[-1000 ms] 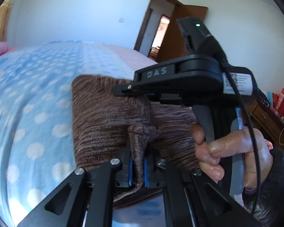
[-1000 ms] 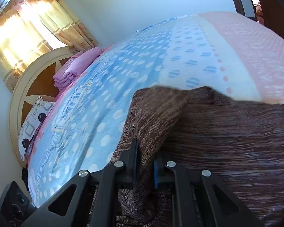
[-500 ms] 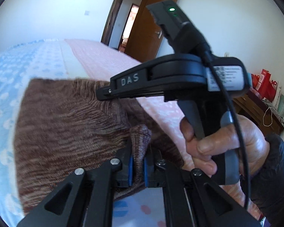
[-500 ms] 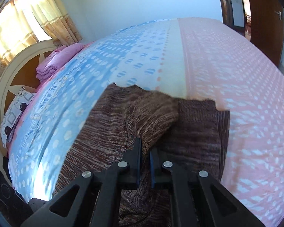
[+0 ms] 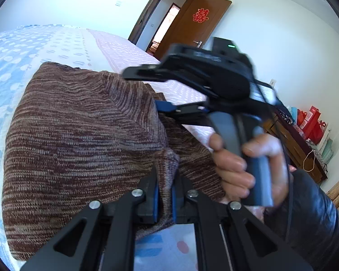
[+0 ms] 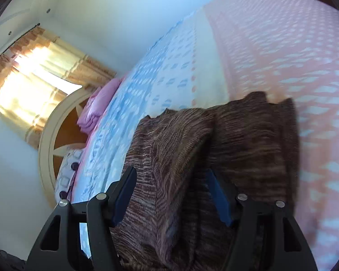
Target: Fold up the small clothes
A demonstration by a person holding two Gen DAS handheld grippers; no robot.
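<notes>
Fold going down now: the brown knit garment (image 5: 79,140) lies doubled on the bed (image 5: 34,47), straddling the seam where the blue dotted sheet meets the pink.

The left tool (image 5: 163,194) is clamped tight on a bunched corner of the knit at the garment's near edge. The right tool (image 6: 169,194) has just been opening; its blue pads stand wide apart with the knit lying loose between them, gripped by neither. From the left wrist view the right tool (image 5: 167,108) sits at the garment's far right side, the person's hand (image 5: 244,169) on its handle.

I'd judge this the release at the end of one fold. Next, the left tool needs to let go too, then both seek fresh edges for a further fold or a smoothing pass.

Room is generous: bare sheet beyond the garment on every side, the pink folded bedding (image 6: 97,108) and headboard (image 6: 52,144) well apart from it. The garment's far edge looks uneven, layers not quite matched.
</notes>
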